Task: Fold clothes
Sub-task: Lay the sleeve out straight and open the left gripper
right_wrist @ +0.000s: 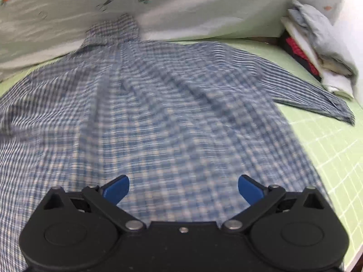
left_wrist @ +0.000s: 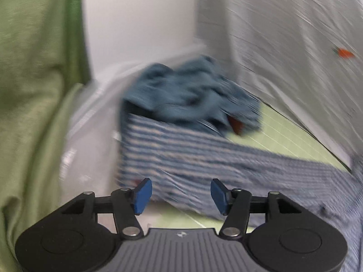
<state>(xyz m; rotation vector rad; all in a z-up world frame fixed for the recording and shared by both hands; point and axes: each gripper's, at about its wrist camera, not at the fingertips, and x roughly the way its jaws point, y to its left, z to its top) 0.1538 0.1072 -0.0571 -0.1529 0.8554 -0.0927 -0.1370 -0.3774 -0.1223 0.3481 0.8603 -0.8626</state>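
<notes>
Your blue checked shirt (right_wrist: pixel 158 104) lies spread flat across the green grid mat (right_wrist: pixel 329 158), collar toward the white carrot-print sheet (right_wrist: pixel 204 11), one sleeve reaching toward a stack of folded clothes (right_wrist: pixel 317 45). Your right gripper (right_wrist: pixel 183 190) tilts down over the shirt's lower part, jaws released and empty. Your left gripper (left_wrist: pixel 179 196) is also released, angled down at the shirt's edge, a crumpled teal garment (left_wrist: pixel 188 93) beyond.

Bare green mat (right_wrist: pixel 329 149) at three o'clock leaves room to pass. A pile of folded clothes (right_wrist: pixel 317 45) blocks two o'clock; white cloth (right_wrist: pixel 192 15) blocks twelve.
</notes>
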